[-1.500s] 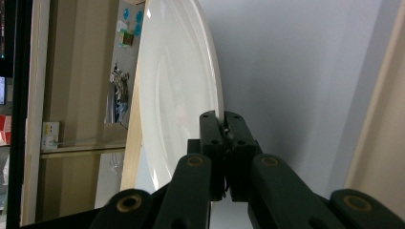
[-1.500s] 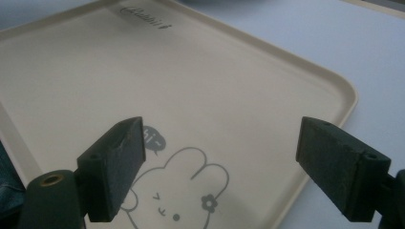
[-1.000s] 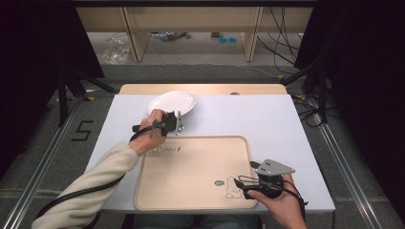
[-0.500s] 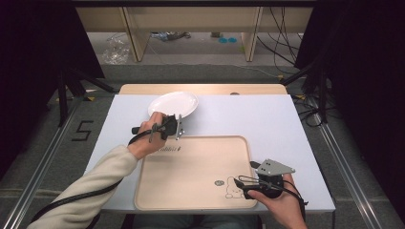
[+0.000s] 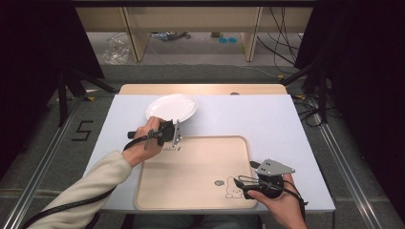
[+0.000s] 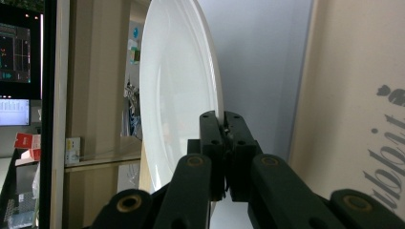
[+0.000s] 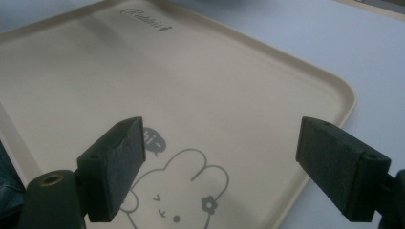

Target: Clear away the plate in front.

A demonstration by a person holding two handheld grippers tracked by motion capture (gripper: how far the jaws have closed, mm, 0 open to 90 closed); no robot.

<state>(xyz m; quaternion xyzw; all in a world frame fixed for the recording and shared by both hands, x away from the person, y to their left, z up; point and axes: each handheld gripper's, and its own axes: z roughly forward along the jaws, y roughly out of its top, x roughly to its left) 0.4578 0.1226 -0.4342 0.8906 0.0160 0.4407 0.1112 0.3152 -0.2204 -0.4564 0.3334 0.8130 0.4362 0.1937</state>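
At the far left corner of the tray (image 5: 191, 171), the left tool (image 5: 175, 134) is pinching the near rim of the white plate (image 5: 172, 107), which is resting on the counter (image 5: 267, 119) just beyond the tray. Risk: so thin an edge grip is likely to let the plate tip or slip once lifted. Left wrist is rolled sideways; the right tool (image 7: 229, 167), jaws spread, is resting at the tray's near right corner.
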